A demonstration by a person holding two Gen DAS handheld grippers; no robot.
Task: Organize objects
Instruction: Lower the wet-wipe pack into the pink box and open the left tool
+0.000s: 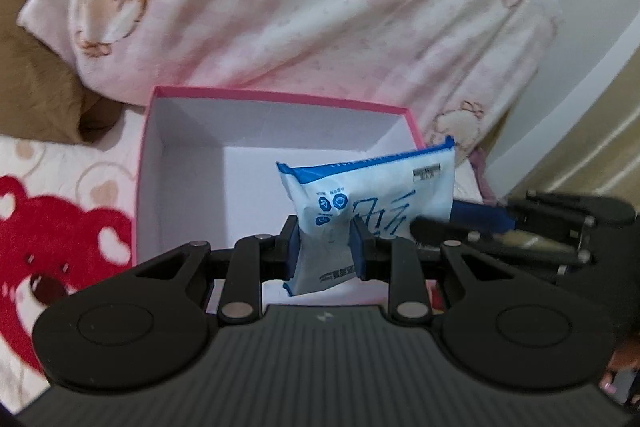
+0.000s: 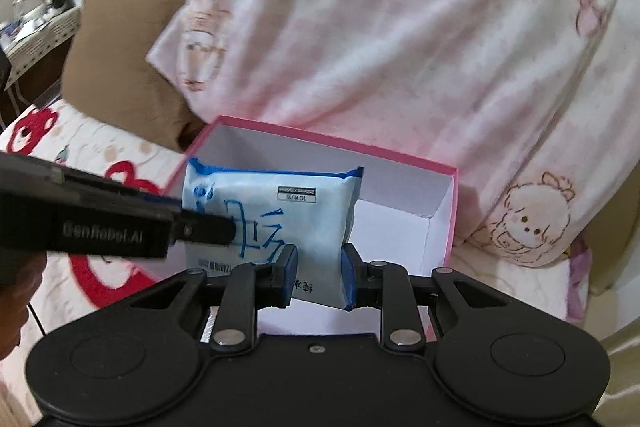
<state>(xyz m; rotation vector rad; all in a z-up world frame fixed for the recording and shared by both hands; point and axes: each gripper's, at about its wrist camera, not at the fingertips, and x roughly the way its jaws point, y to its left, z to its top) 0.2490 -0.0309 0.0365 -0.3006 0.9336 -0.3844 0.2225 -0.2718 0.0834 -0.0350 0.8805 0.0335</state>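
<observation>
A: Soft blue-and-white film: the wipes packet is pinched near its lower left corner by the left gripper, jaws narrow and creasing the film. The right gripper pinches the other lower corner the same way.

B: Location of the packet?

A: Held upright over the open pink box, which sits on the bear-print sheet against the pink bedding. Box interior white, nothing else visible inside.

B: Risks from here?

A: Both grips are on thin slack film at the bottom edge; I judge it could slip or tear. If one side lets go first, the packet may swing and catch the rim. The light box might shift on soft bedding if nudged.
</observation>
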